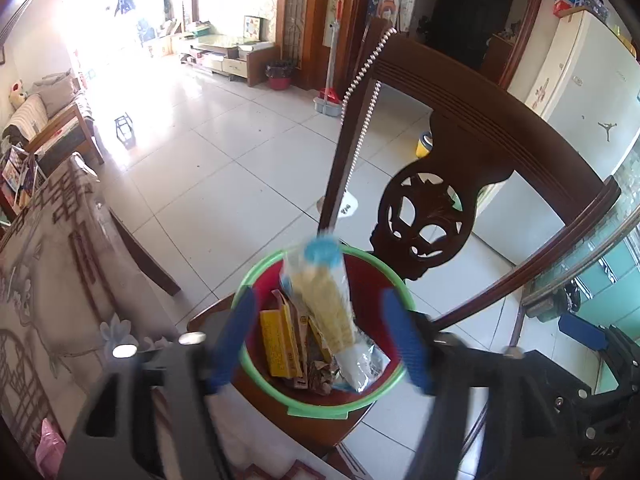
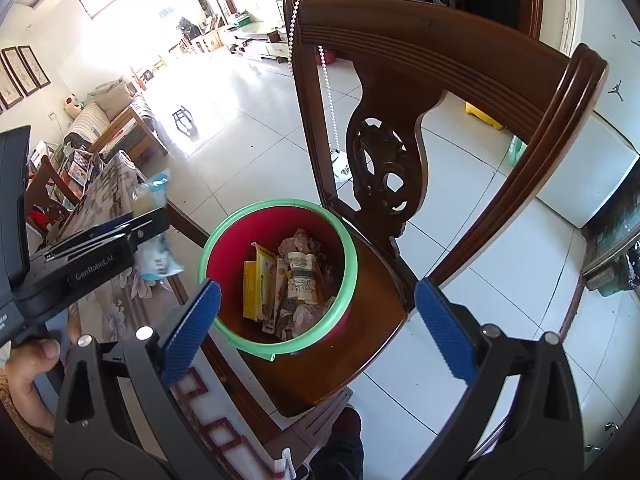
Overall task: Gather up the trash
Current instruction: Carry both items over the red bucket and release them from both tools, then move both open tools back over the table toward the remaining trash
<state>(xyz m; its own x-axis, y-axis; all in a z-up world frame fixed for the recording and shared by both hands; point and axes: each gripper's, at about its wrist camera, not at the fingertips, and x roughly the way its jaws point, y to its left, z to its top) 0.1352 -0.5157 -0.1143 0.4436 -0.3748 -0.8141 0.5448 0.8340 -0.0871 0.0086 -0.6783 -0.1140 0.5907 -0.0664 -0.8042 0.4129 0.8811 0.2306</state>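
A red bin with a green rim (image 1: pixel 276 380) (image 2: pixel 344 240) stands on a dark wooden chair seat (image 2: pixel 360 356). It holds yellow boxes (image 2: pixel 254 292), crumpled paper and wrappers. In the left wrist view a clear snack wrapper with a blue end (image 1: pixel 324 292), blurred, hangs between my left gripper's (image 1: pixel 320 336) wide-apart blue fingers, above the bin. In the right wrist view the same wrapper (image 2: pixel 154 232) shows at the left gripper's tip, left of the bin. My right gripper (image 2: pixel 318 328) is open and empty, just above the bin's near side.
The carved chair back (image 2: pixel 384 152) rises behind the bin, with a bead chain (image 2: pixel 328 80) hanging from it. A table with a patterned cloth (image 1: pixel 48 280) lies to the left. White tiled floor (image 1: pixel 224 152), a sofa and a white fridge (image 1: pixel 580 92) surround it.
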